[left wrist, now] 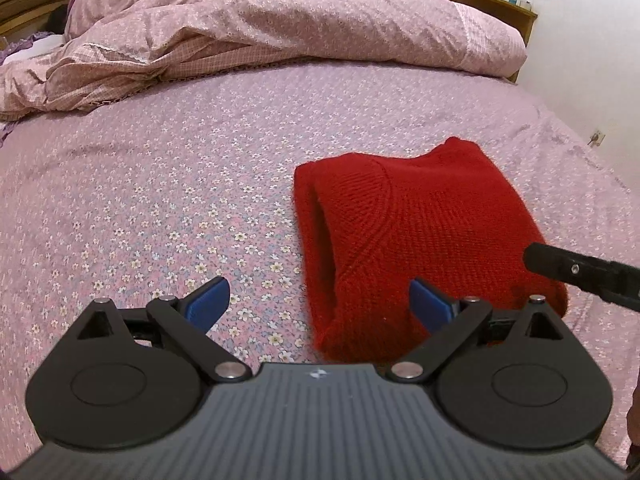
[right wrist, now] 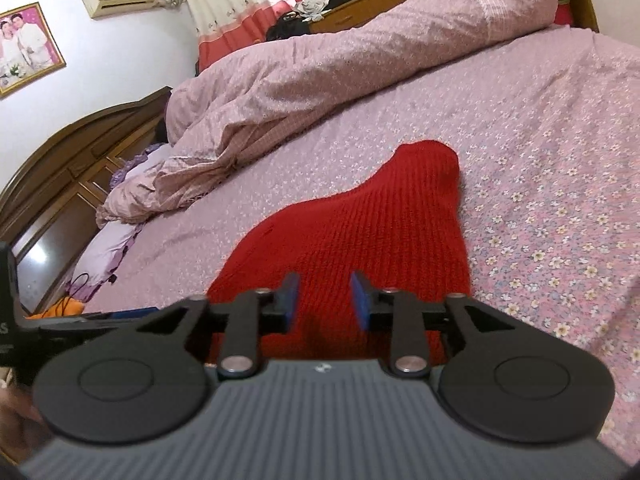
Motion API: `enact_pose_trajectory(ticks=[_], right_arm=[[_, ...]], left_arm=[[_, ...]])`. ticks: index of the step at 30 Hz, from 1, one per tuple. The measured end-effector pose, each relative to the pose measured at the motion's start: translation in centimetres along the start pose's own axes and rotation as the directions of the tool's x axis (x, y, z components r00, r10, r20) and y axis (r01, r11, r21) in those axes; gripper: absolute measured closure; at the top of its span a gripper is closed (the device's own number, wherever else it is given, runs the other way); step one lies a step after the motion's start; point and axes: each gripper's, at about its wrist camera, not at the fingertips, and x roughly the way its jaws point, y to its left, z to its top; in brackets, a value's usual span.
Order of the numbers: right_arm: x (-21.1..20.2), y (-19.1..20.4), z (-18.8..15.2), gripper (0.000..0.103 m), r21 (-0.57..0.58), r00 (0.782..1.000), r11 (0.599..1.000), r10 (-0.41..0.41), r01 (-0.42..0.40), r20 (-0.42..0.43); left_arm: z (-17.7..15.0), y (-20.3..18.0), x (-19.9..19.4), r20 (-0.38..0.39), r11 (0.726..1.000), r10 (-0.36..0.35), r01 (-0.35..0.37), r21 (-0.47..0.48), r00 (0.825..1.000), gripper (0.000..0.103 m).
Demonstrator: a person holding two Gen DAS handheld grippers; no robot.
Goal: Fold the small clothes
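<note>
The red knitted garment (left wrist: 420, 236), already folded into a thick bundle, lies on the floral pink bed sheet (left wrist: 160, 200), long axis running near to far. The right gripper (right wrist: 325, 300), half open and empty, hovers directly over its near end; the left gripper (left wrist: 320, 300), wide open and empty, straddles its left edge.

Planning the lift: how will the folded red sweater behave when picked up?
The red sweater is thick ribbed knit, so probably floppy; its layers may unfold. Likely light and grippy, not slippery. It shouldn't roll on the floral bedsheet.
</note>
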Motion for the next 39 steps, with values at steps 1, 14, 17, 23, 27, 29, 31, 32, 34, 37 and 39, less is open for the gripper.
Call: enact_pose_trajectory(ticks=[1, 14, 17, 23, 27, 29, 31, 32, 34, 37, 39], right_arm=[[-0.3, 0.1, -0.1, 0.061, -0.004, 1.000, 1.000, -0.005, 0.005, 0.003], [-3.9, 1.3, -1.5, 0.046, -0.026, 0.996, 0.996, -0.079, 0.080, 0.034], [-4.7, 1.7, -1.8, 0.038, -0.029, 0.994, 0.995, -0.097, 0.098, 0.046], [-5.5, 2.4, -2.1, 0.033, -0.032, 0.991, 0.991, -0.128, 0.129, 0.041], [-5.7, 2.8, -2.4, 0.030, -0.050, 0.988, 0.987, -0.149, 0.151, 0.042], [-5.6, 2.9, -2.7, 0.029, -0.067, 0.986, 0.984, -0.161, 0.164, 0.042], [-5.3, 3.0, -2.9, 0.029, -0.078, 0.983, 0.980, -0.179, 0.181, 0.037], [-5.1, 3.0, -3.0, 0.028, -0.080, 0.982, 0.979, -0.187, 0.189, 0.032], [-4.9, 3.0, -3.2, 0.019, -0.090, 0.979, 0.975, -0.201, 0.203, 0.026], [-4.5, 3.4, -3.5, 0.018, -0.119, 0.974, 0.966, -0.225, 0.228, 0.033], [-4.3, 3.6, -3.6, 0.018, -0.132, 0.970, 0.961, -0.242, 0.245, 0.035]], left_arm=[[-0.1, 0.0, -0.2, 0.001, 1.000, -0.001, 0.001, -0.002, 1.000, 0.005], [-1.5, -1.8, -3.5, 0.029, 0.999, -0.008, 0.007, 0.039, 1.000, 0.002], [-1.9, -2.4, -4.3, 0.043, 0.998, -0.009, 0.007, 0.056, 0.999, 0.000], [-2.2, -3.3, -5.0, 0.037, 0.998, 0.000, -0.002, 0.057, 0.999, 0.000], [-2.3, -3.4, -4.6, -0.001, 0.999, -0.001, 0.001, 0.046, 1.000, 0.000], [-2.4, -3.2, -4.2, -0.022, 0.999, 0.002, -0.001, 0.033, 1.000, 0.000], [-2.6, -3.0, -3.8, -0.033, 1.000, 0.008, -0.007, 0.022, 0.999, 0.000], [-2.6, -2.9, -3.7, -0.035, 1.000, 0.013, -0.012, 0.017, 0.999, 0.000], [-2.6, -2.9, -3.4, -0.035, 1.000, 0.022, -0.022, 0.013, 0.999, 0.000], [-2.7, -3.2, -3.1, -0.036, 0.998, 0.049, -0.048, 0.034, 0.998, 0.000], [-2.7, -3.4, -2.9, -0.035, 0.997, 0.057, -0.055, 0.047, 0.998, 0.000]])
